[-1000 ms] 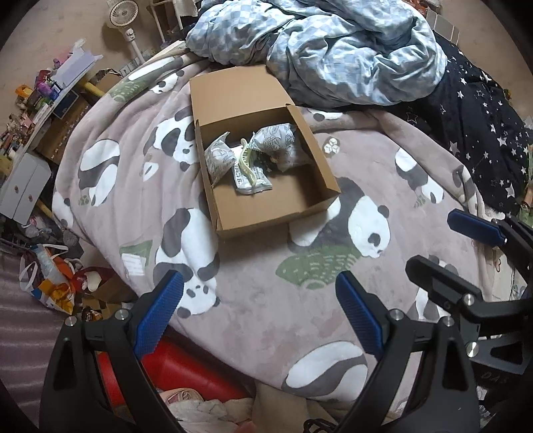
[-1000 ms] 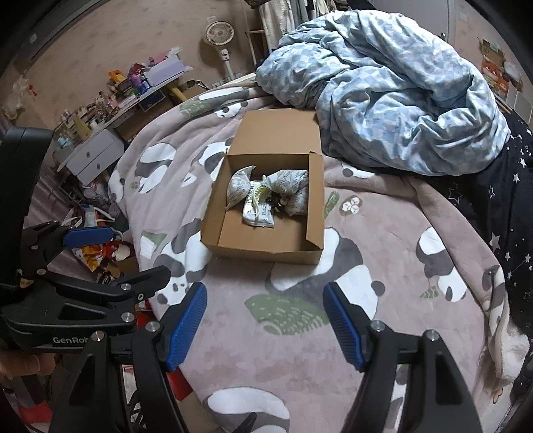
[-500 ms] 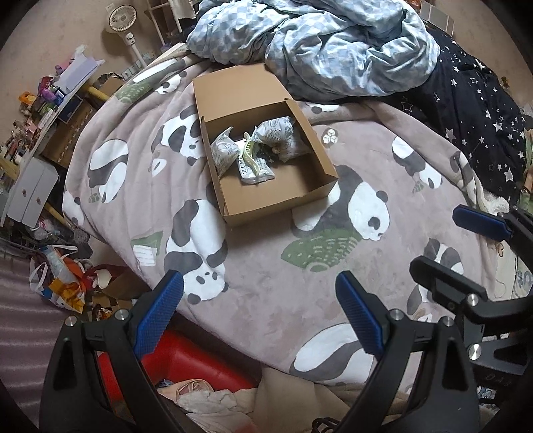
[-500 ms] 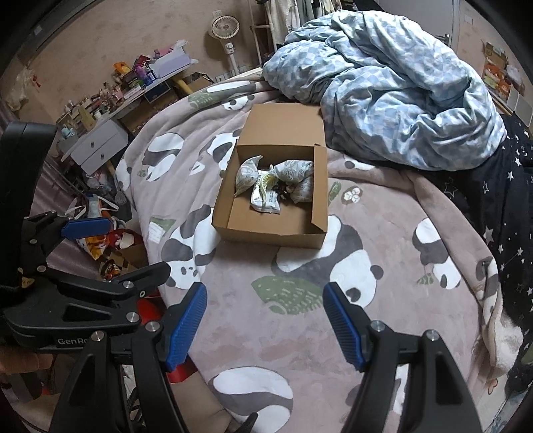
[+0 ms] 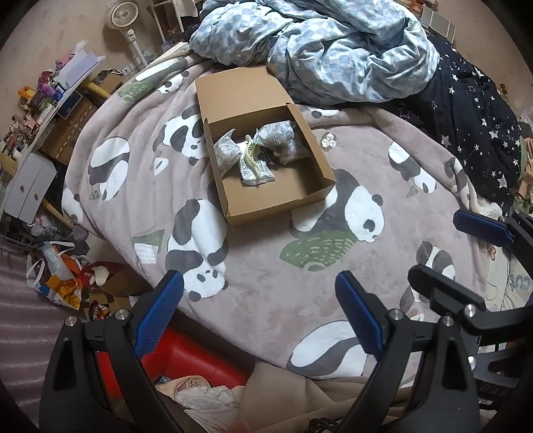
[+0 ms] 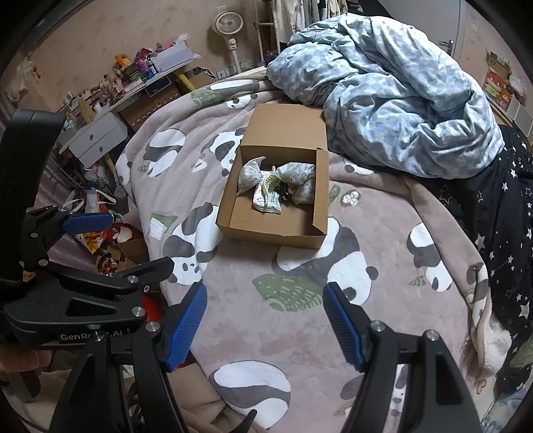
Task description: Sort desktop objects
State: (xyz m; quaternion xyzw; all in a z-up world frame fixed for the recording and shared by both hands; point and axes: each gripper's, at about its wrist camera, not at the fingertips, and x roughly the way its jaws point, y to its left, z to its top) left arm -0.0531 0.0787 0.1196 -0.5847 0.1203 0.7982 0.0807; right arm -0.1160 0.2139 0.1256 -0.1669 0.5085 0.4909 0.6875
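Observation:
An open cardboard box [image 5: 276, 196] [image 6: 266, 226] rests on a panda-print blanket [image 5: 299, 283] [image 6: 266, 319]. Inside lie patterned pouches [image 5: 278, 135] [image 6: 296, 173], a white packet [image 5: 255, 175] [image 6: 266, 200], a pale hair claw [image 5: 250, 156] and something small and dark. My left gripper [image 5: 260, 299] hangs open over the blanket's near edge, well short of the box, nothing between its blue pads. My right gripper [image 6: 265, 313] is also open and empty, above the blanket nearer than the box. Each gripper shows at the side of the other's view.
A crumpled blue checked duvet [image 5: 333, 50] [image 6: 399, 100] lies behind the box, a dark star-print cover [image 5: 466, 116] to the right. Left of the bed are a cluttered shelf [image 6: 133, 76], a white drawer unit [image 6: 96, 136], a fan [image 6: 228, 23] and bags on the floor [image 5: 56, 276]. A red thing [image 5: 186, 356] sits below.
Both grippers have risen and drawn back, so the box looks smaller and more of the bed and floor shows. Their jaws have kept the same width.

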